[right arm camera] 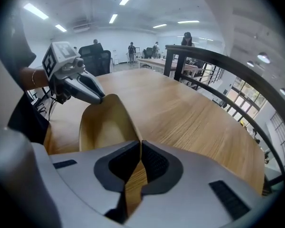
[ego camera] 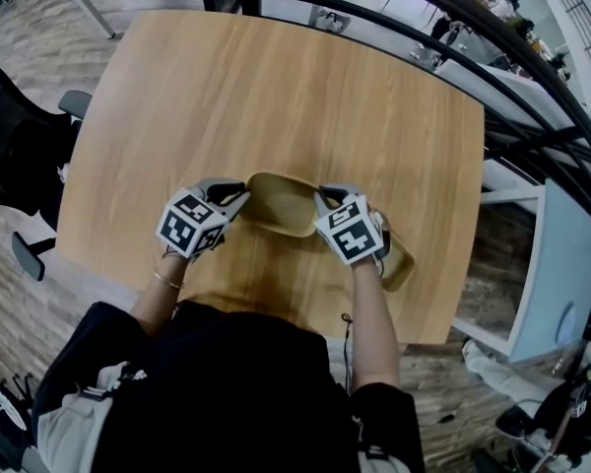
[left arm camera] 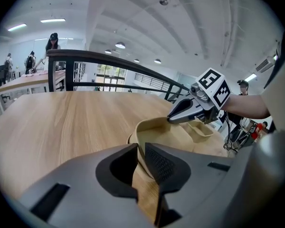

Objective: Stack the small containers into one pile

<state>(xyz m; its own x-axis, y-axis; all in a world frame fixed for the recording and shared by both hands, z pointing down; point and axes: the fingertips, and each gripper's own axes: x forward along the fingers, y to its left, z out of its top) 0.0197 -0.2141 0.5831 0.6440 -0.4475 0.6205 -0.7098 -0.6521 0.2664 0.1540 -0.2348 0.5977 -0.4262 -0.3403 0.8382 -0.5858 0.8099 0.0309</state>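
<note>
A tan, thin-walled small container [ego camera: 281, 203] hangs between my two grippers over the near part of the wooden table [ego camera: 227, 97]. My left gripper [ego camera: 244, 197] is shut on its left rim; in the left gripper view the rim [left arm camera: 138, 148] runs between the dark pads. My right gripper [ego camera: 320, 200] is shut on the opposite rim, and in the right gripper view the container [right arm camera: 104, 127] stands on edge in front of the closed jaws. A second tan container [ego camera: 399, 259] lies on the table under my right hand, partly hidden; it shows again in the left gripper view [left arm camera: 202, 128].
The table's right edge [ego camera: 478, 215] is close to the second container. A black railing [ego camera: 532, 136] runs beyond the table's far right side. A black chair [ego camera: 20, 156] stands to the left. My own body is at the near edge.
</note>
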